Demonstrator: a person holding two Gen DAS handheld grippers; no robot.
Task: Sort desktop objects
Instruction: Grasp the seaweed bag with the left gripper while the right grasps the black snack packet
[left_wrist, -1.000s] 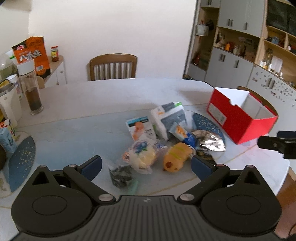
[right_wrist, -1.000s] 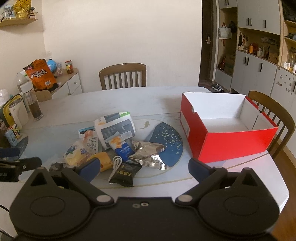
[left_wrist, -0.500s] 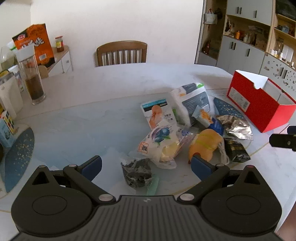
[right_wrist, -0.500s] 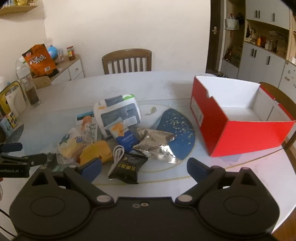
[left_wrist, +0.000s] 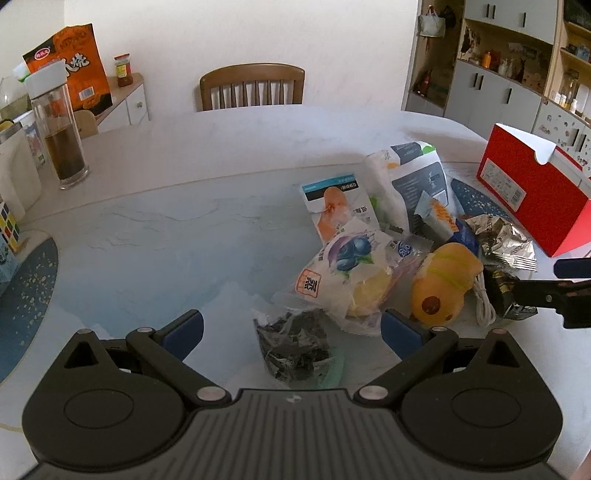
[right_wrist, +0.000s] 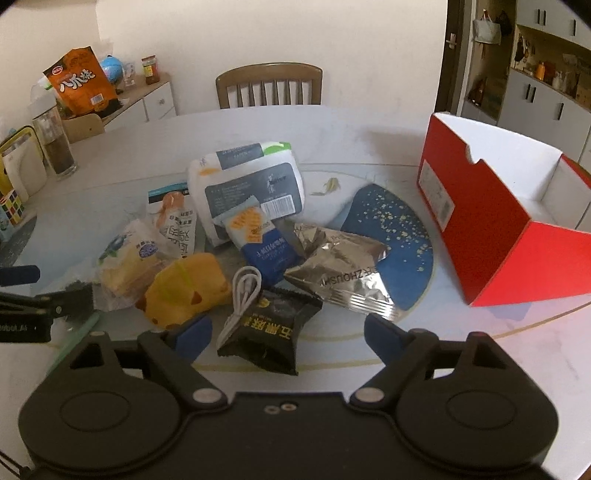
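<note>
Red box (right_wrist: 491, 236) w/ white inside, navy mat (right_wrist: 399, 236) w/ gold speckles, yellow-orange plush (right_wrist: 184, 291), silver foil pkt (right_wrist: 340, 273), black pkt (right_wrist: 273, 325) w/ gold print, white cable (right_wrist: 243, 295), pale marbled tabletop (left_wrist: 184, 229), blue-padded fingers (right_wrist: 192, 334).

A: What do the tools look like?
B: The left gripper (left_wrist: 291, 328) has a matte black body with a ribbed top plate, two round discs and silver pivot screws.
A: And the fingers (left_wrist: 183, 332)?
B: Black linkage arms with blue pads. The right gripper (right_wrist: 286, 332) matches, but its plate is smooth, with two small holes.
</note>
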